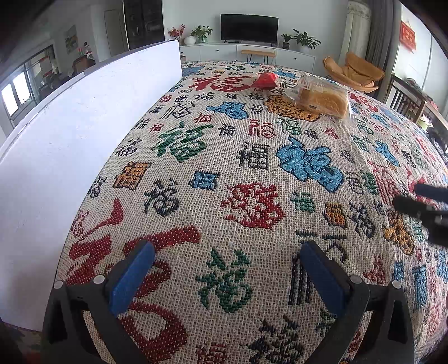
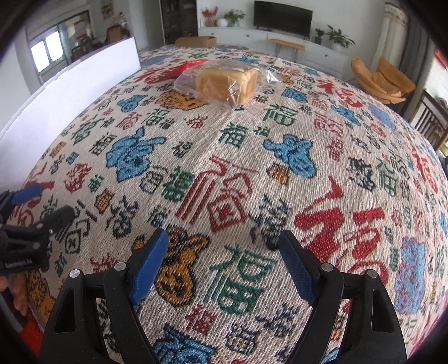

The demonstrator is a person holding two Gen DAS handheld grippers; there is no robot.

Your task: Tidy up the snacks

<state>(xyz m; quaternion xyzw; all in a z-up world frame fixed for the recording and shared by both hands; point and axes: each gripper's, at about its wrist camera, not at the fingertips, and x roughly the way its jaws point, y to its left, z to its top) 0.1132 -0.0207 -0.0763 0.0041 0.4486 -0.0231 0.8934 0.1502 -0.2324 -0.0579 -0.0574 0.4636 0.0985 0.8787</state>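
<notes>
Behind the bagged bread (image 2: pixel 224 79) — a half-hidden red packet (image 2: pixel 193 65), perhaps.

The left gripper (image 1: pixel 228 268) hung over a woven tablecloth (image 1: pixel 212 173) covered in red, blue, green and black characters, its two blue-padded fingers (image 1: pixel 131 277) spread wide apart with only cloth between them. Far across the table, a loaf of bread in a clear bag (image 1: pixel 322 96) lay on the cloth, and a red packet (image 1: pixel 266 80) sat just beside it to the left, further back. A tall white board (image 1: pixel 84 134) stood along the left edge of the table. At the right edge, the black tips of the right gripper (image 1: pixel 420 200) reached in above the cloth. Beyond the table stood a television (image 1: pixel 249 27) on a white cabinet (image 1: pixel 252 53) and an orange chair (image 1: pixel 355 72).
</notes>
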